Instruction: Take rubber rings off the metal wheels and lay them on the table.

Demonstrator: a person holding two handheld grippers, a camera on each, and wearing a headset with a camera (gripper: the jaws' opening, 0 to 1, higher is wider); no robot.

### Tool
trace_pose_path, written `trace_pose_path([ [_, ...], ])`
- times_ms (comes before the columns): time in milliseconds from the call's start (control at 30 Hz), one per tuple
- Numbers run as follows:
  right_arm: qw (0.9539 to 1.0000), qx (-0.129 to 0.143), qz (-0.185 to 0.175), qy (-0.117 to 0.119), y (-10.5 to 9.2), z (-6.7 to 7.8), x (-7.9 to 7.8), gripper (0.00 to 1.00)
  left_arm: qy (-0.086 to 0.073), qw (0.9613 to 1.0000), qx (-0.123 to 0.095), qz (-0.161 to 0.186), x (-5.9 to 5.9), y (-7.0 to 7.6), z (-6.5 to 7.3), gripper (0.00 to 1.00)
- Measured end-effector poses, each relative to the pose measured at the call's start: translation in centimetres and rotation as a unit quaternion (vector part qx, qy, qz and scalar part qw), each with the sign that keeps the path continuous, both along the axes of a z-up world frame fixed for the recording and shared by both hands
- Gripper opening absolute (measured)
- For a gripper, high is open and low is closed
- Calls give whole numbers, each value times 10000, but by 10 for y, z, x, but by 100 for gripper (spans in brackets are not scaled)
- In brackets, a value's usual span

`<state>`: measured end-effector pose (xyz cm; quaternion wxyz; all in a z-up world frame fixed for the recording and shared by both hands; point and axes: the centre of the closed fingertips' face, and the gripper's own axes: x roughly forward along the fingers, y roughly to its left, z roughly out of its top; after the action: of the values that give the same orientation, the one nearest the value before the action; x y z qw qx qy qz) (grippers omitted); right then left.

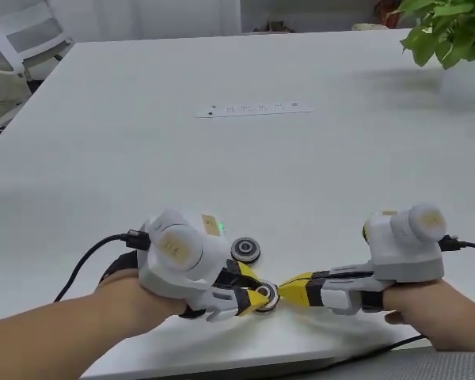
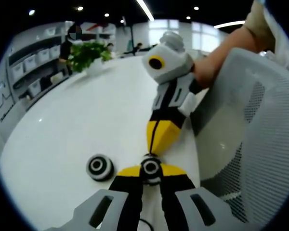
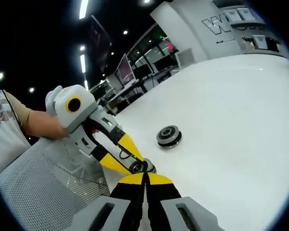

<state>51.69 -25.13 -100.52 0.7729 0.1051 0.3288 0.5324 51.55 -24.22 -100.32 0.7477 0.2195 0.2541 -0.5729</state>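
Nearest are the person's two hands, each one holding a gripper at the near edge of the white table [image 1: 142, 142]. No brand can be read on the grippers. On the far wall in the right gripper view there is a large letter W [image 3: 216, 22], and the letters after it are too small to read.

The left gripper [image 1: 257, 299] has its yellow fingers [image 2: 130, 171] closed from both sides on a small metal wheel [image 2: 151, 168], which sits just between the fingertips. The right gripper [image 1: 283, 291] comes from the opposite side. Its fingers [image 3: 156, 179] are pressed together with almost no gap, and their tips touch the edge of the held wheel. Whether they pinch the rubber ring of this wheel, I cannot tell.

A second wheel [image 1: 245, 249] lies flat on the table just behind the left gripper's fingertips, apart from both grippers. Its dark rubber ring [image 2: 90, 168] is on it. Far beyond the fingers lies a white power strip [image 1: 253, 109].
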Motion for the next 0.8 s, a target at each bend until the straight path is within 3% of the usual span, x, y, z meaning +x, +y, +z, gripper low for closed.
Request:
trace_pose_path([
  [500,9999,108,30,97,4,3,-1,0,-25,10000,52,23,0,0,0,13],
  [800,9998,54,194,-20,9,5,-5,0,-92,9999,127,-9,0,0,0,13],
])
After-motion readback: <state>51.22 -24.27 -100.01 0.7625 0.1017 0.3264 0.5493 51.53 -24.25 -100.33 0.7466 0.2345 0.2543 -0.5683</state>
